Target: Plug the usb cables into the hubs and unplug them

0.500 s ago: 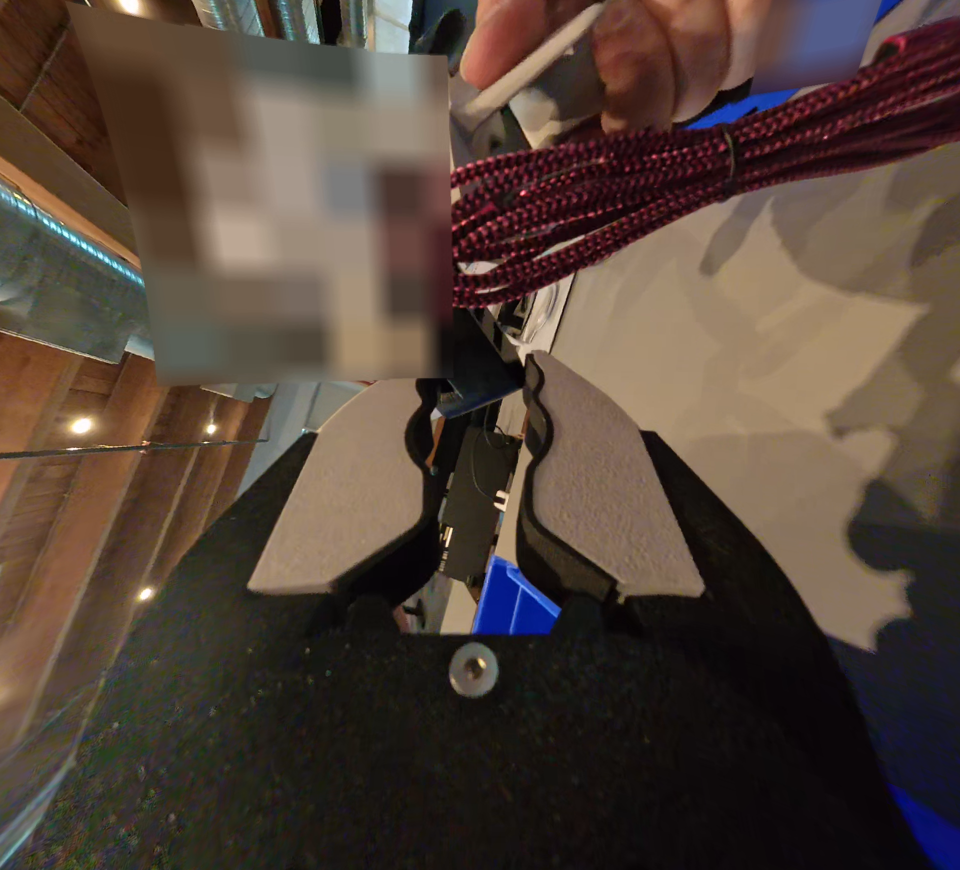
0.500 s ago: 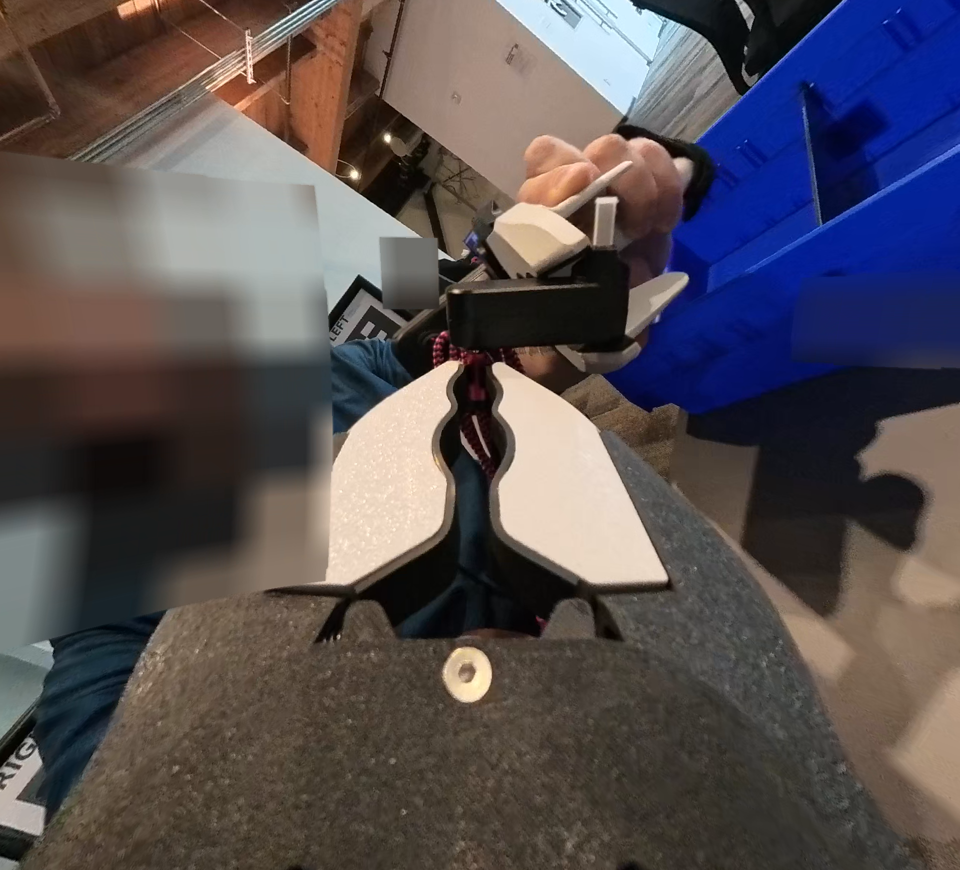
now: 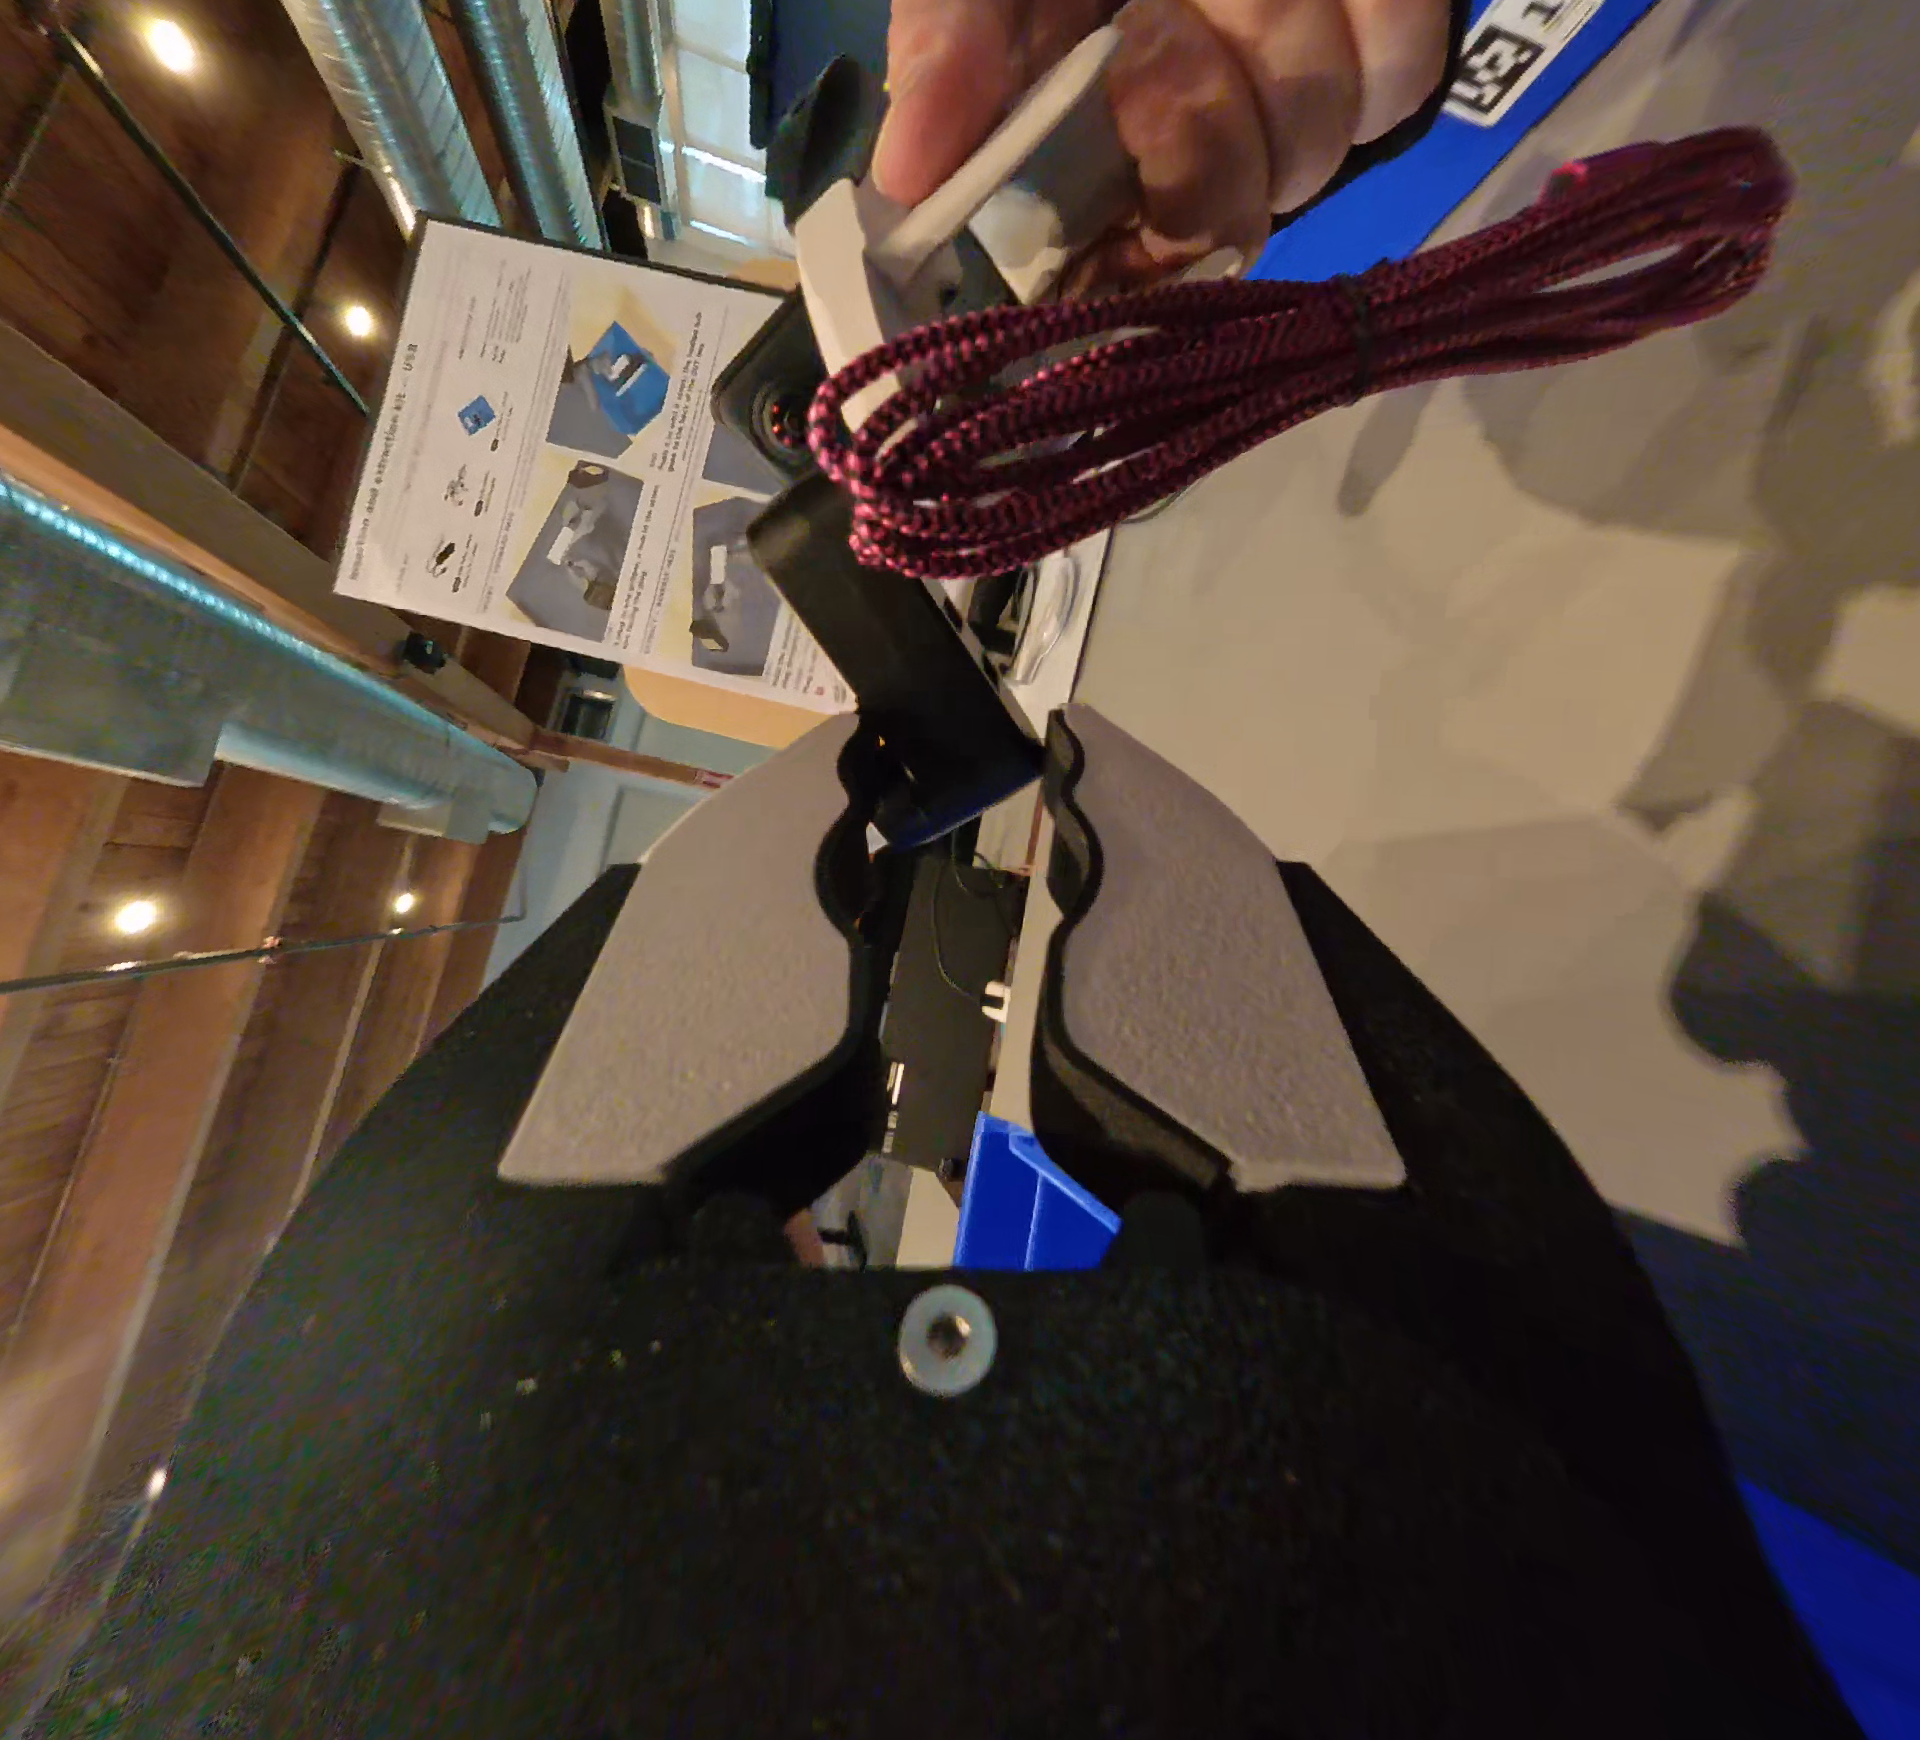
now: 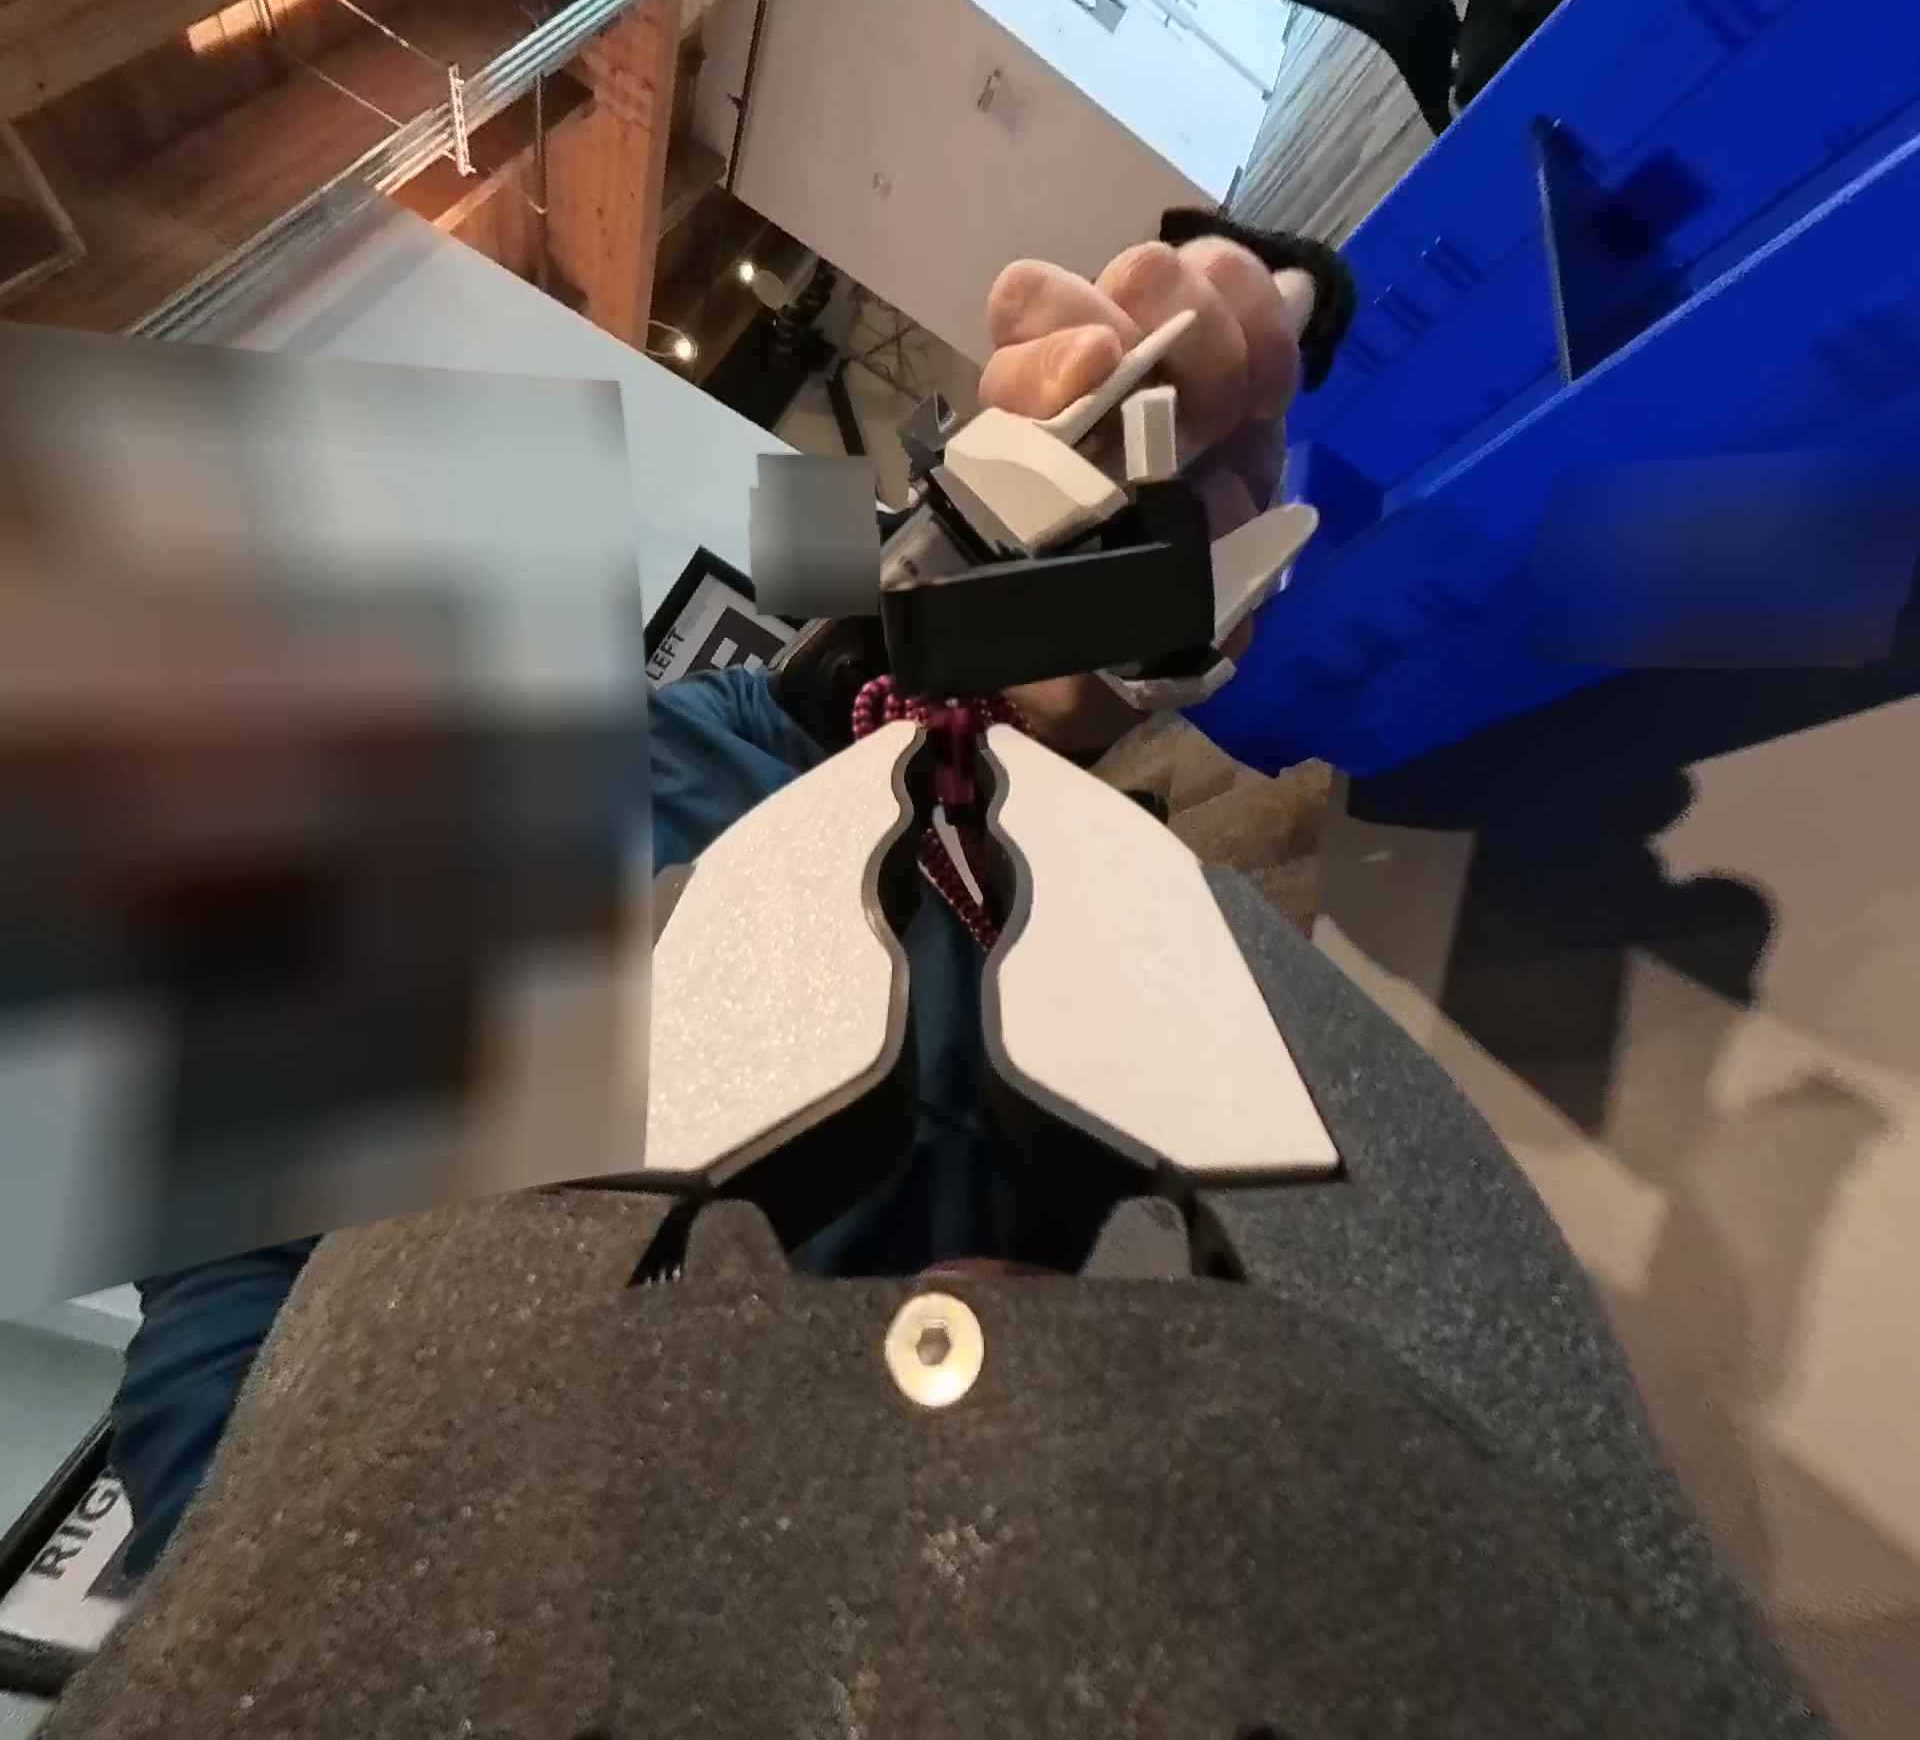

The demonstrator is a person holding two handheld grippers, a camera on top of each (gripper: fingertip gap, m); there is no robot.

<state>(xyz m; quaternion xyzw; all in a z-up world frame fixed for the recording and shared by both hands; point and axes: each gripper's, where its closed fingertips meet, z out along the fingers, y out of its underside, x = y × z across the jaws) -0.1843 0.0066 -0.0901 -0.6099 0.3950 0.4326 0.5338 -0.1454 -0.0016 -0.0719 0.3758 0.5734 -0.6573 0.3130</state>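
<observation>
Left hand-held gripper clamps black hub. Right hand-held gripper pinches coiled maroon braided cable. Blue bin beyond.

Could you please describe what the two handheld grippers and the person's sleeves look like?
Both the left gripper and right gripper have pale grey wavy-edged fingers on speckled black bodies with a silver hex screw. A black cuff shows at the wrist.

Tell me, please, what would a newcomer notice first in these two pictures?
First, the bundled maroon braided cable, held up in the right gripper, whose fingers are shut on it. Then the black hub, its end between the left gripper's fingertips. Behind stands a blue bin.
</observation>
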